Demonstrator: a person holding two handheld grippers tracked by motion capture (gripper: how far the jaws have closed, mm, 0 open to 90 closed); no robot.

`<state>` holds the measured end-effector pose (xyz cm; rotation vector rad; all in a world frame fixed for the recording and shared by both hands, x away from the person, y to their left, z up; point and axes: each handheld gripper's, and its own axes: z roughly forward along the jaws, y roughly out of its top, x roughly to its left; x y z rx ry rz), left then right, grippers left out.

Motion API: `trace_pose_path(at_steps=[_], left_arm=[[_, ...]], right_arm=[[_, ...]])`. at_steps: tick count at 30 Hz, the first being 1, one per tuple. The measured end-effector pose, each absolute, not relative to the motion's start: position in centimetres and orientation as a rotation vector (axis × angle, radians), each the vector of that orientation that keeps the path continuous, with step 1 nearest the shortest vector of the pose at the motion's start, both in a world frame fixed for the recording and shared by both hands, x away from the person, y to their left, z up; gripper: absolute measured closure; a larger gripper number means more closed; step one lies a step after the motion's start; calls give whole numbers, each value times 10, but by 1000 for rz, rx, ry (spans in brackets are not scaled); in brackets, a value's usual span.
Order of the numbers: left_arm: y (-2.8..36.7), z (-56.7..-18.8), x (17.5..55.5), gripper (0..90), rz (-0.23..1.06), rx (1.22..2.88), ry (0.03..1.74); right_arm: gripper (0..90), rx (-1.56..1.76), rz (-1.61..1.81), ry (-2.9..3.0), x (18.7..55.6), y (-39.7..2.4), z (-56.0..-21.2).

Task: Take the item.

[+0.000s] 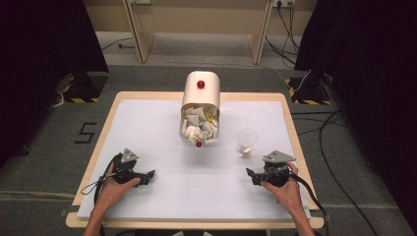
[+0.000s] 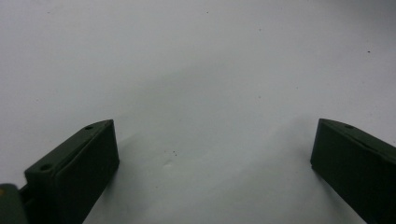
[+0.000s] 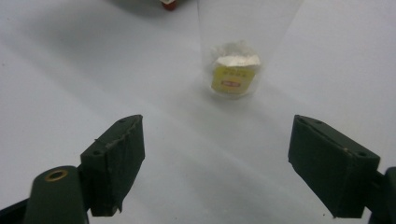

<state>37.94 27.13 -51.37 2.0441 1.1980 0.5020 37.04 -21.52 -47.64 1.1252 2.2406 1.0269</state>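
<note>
Open tabletop [image 1: 147, 128] is lying between and ahead of both grippers; a clear cup [image 1: 246, 142] is standing just ahead of the right gripper [image 1: 251, 175], a tipped bin [image 1: 200, 109] is blocking the middle.

The wooden-edged table with a white top sheet [image 1: 147, 147] stands on a grey carpet floor [image 1: 44, 162]. Left of the table, a black figure "5" [image 1: 84, 132] is marked on the carpet. Beyond the table stand the light wooden legs of a desk [image 1: 140, 34]. Black curtains [image 1: 44, 44] hang at both sides, with yellow-black striped bases [image 1: 78, 98] below, and black cables [image 1: 334, 147] run on the floor to the right of the table.
</note>
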Motion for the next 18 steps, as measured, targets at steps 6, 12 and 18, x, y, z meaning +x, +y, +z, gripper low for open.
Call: trace_pose_path(at_steps=[6, 12, 18], left_arm=[[271, -514, 380, 0, 498, 2042, 1198], [271, -514, 380, 0, 499, 2043, 1198], [271, -514, 380, 0, 500, 2043, 1198]], right_arm=[[176, 1113, 984, 2285, 366, -209, -483], [172, 1096, 930, 2340, 361, -203, -491], [171, 1136, 958, 2358, 361, -207, -499]])
